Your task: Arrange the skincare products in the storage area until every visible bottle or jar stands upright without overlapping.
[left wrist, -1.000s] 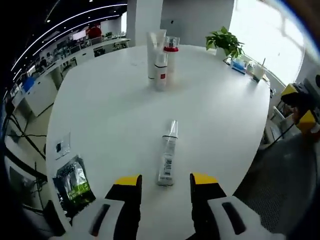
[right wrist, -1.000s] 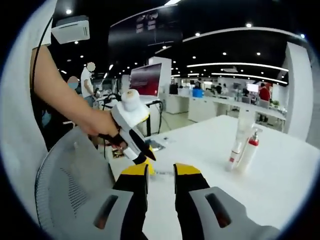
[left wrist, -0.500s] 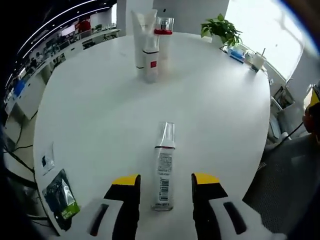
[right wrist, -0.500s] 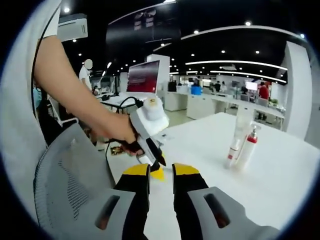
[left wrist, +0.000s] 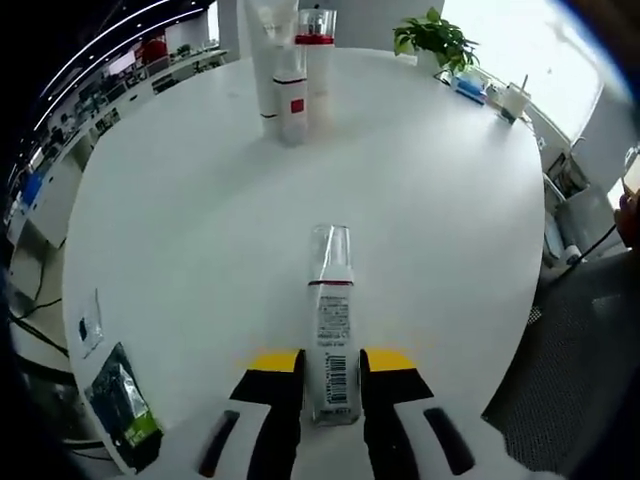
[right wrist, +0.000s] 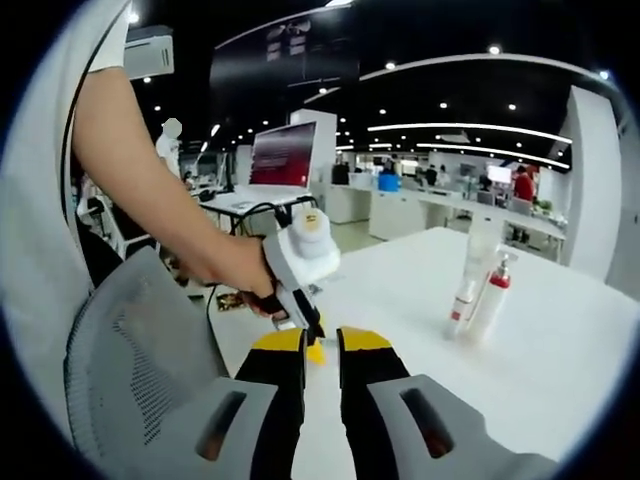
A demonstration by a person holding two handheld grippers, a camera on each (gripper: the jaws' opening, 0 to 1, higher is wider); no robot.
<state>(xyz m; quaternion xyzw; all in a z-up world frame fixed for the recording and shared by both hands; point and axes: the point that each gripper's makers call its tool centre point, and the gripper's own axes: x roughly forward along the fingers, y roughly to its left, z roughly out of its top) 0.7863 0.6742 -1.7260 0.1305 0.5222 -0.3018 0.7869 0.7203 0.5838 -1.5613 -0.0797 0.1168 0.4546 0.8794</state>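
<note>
Yellow-tipped left gripper (left wrist: 331, 362) fingers pinch the lying bottle (left wrist: 332, 330); right gripper (right wrist: 321, 342) fingers nearly together.

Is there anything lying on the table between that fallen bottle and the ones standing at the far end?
Nothing visible. Bare white table lies between the lying bottle, now between the left gripper fingers, and the standing bottles.

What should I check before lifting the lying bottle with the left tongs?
1. Lying spray bottle sits between the left tongs: ok.
2. Jaws closed against its sides: looks ok; firmness cannot tell.
3. Grip point is at the barcode end, clear cap pointing away: ok.
4. Bottle upright: not ok, it lies flat on the white table.
5. Standing tube, pump bottle and red-capped bottle upright: ok.
6. Right tongs empty: ok.
</note>
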